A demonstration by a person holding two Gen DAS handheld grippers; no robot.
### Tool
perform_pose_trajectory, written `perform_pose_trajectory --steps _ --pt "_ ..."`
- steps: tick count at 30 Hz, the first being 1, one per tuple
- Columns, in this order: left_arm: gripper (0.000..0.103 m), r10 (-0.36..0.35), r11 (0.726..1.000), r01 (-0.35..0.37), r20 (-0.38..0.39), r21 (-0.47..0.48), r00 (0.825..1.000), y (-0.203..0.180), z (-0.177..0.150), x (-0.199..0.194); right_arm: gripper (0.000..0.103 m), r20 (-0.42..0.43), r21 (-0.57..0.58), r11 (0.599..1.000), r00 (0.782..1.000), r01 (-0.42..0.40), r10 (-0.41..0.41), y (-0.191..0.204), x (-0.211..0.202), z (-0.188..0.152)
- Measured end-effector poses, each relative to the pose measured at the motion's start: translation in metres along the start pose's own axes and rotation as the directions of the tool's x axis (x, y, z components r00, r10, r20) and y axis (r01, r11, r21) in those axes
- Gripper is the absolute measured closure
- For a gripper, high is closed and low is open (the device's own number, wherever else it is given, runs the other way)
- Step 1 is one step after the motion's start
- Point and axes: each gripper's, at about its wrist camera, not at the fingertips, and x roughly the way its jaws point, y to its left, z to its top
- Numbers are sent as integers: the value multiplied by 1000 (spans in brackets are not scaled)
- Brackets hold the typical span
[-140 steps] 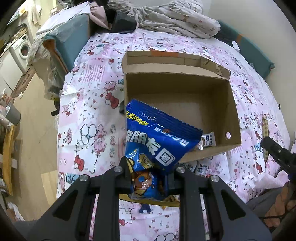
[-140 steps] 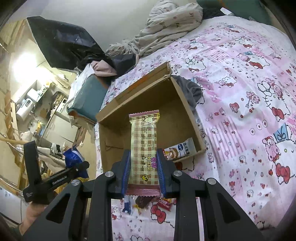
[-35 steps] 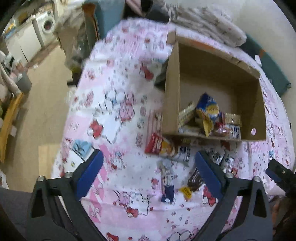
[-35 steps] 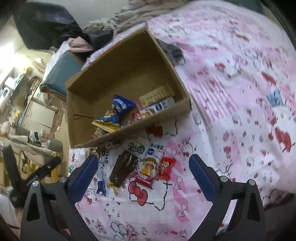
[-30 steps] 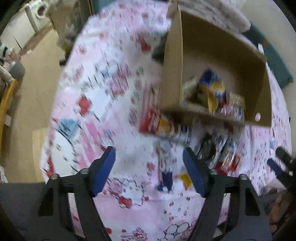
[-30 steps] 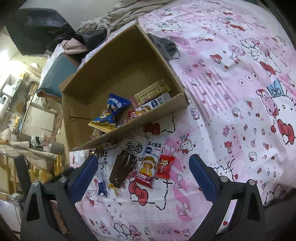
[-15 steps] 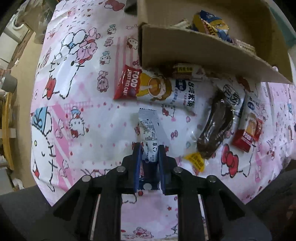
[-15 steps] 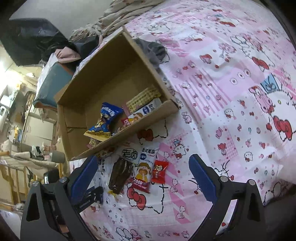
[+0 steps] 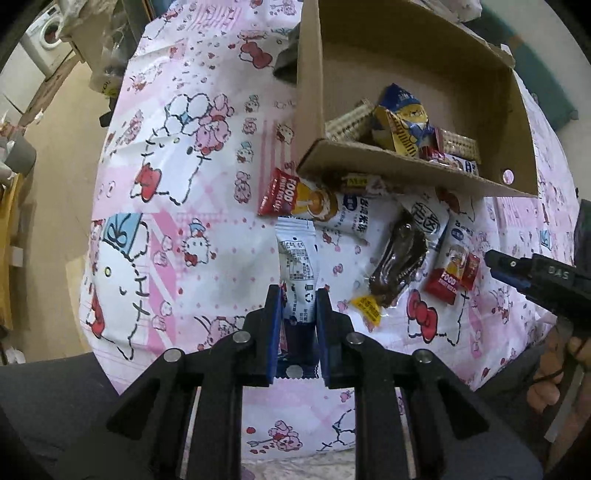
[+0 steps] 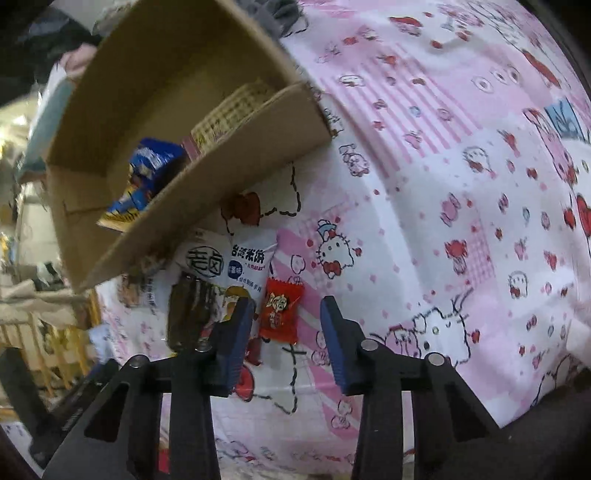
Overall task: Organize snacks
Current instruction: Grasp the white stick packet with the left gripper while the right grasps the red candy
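My left gripper (image 9: 298, 291) is shut on the lower end of a white snack packet (image 9: 297, 254), above the pink cartoon bedsheet (image 9: 177, 229). My right gripper (image 10: 284, 321) points down over a small red candy packet (image 10: 280, 314). Its jaws are closing with the candy between them, and gaps still show on both sides. The open cardboard box (image 9: 406, 166) behind holds a blue bag (image 9: 402, 118) and wafer packs. In front of the box lie rice cracker packs (image 9: 317, 203) and a dark brown packet (image 9: 399, 258).
The bed's front edge runs just under both grippers. Floor and a washing machine (image 9: 48, 33) lie off to the left. A grey cloth (image 9: 286, 62) sits behind the box. A person's hand (image 9: 554, 373) shows at the right edge of the left wrist view.
My left gripper closed on the white packet and now holds it slightly higher. My right gripper came down over the red candy and its jaws narrowed from wide open.
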Motion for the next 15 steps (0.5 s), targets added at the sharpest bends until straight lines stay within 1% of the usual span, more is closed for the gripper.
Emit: perform_pose_trajectory --steps 4,7,8,9,10,14,15 --pt "88 -6 1000 6 6 -20 1000 5 4 2 64 -15 -22 998 999 51 -51 5 16 -2" --pt "88 -9 999 9 2 -34 1000 5 5 6 66 -18 -96 988 992 120 -122 14 25 -5" --pt "88 -10 999 10 1 -35 1000 5 5 7 72 -16 -117 983 989 143 -146 15 26 -7" --pt "88 -11 999 11 1 -35 1000 5 5 7 85 -14 -130 978 986 162 -165 16 26 -8" --pt "88 -11 999 11 2 -35 1000 5 5 6 85 -12 -133 979 987 157 -160 15 25 -9" --pt "88 -8 999 8 9 -31 1000 4 5 5 86 24 -103 991 996 83 -81 8 6 -14" --pt "88 -6 1000 7 11 -29 1000 4 6 4 86 28 -92 994 998 53 -51 6 0 -16"
